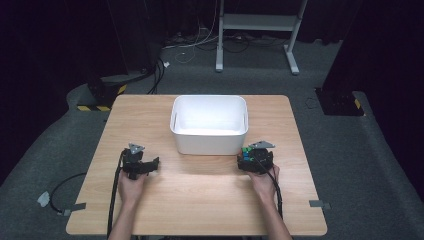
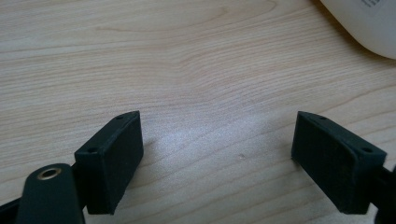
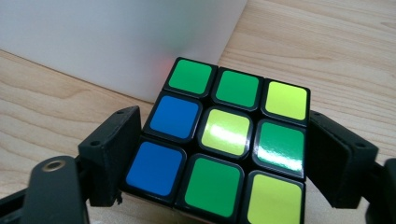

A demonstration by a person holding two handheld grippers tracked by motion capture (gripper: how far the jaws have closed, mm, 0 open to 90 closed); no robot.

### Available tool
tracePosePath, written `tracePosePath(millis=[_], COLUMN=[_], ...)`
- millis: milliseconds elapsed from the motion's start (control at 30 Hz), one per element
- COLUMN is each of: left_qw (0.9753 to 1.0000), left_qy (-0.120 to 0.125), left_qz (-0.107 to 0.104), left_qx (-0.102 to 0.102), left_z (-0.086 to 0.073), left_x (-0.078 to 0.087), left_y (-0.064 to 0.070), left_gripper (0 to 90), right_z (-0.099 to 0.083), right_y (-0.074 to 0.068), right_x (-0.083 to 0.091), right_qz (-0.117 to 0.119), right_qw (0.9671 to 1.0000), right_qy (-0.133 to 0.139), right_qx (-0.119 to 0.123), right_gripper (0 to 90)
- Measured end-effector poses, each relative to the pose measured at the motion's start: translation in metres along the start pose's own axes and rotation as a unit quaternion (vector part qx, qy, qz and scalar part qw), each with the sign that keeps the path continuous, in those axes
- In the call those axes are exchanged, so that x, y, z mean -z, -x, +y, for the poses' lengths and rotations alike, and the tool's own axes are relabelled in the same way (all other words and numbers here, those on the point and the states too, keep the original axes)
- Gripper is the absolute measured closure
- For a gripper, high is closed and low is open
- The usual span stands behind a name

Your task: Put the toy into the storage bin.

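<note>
Rubik's cube (image 3: 219, 149) sits clamped in the right gripper (image 3: 219, 163), lower centre of its own view, right beside the white bin (image 3: 116, 42).
Lift it straight and level, clear the bin's (image 1: 209, 125) rim, and keep the squeeze steady. The left gripper (image 2: 217, 158) gapes wide over bare wooden table (image 2: 187, 56), holding nothing; the high view adds the bin's bare inside.
</note>
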State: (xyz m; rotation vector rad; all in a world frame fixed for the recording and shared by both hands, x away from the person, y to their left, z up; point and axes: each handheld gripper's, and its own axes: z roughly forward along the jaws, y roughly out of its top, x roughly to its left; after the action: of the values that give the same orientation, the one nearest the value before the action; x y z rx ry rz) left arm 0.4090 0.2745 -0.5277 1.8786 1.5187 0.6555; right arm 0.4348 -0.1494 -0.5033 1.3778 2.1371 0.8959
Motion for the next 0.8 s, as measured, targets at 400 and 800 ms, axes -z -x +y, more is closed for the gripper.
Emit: tracePosePath(millis=[400, 800], left_qw=[1.0000, 1.0000], left_qy=[-0.001, -0.001], left_qz=[0.001, 0.001], left_qx=[-0.001, -0.003], left_z=[0.0000, 0.0000], left_x=[0.0000, 0.0001], left_y=[0.0001, 0.0000], left_gripper=[17.0, 17.0], right_z=[-0.0029, -0.0052], right_y=[0.0002, -0.0005], right_x=[0.0005, 0.0028], right_qz=[-0.003, 0.001], right_qw=[0.9999, 0.9998], right_qy=[0.012, 0.014], right_qx=[0.005, 0.011], right_gripper=[33.2, 33.9])
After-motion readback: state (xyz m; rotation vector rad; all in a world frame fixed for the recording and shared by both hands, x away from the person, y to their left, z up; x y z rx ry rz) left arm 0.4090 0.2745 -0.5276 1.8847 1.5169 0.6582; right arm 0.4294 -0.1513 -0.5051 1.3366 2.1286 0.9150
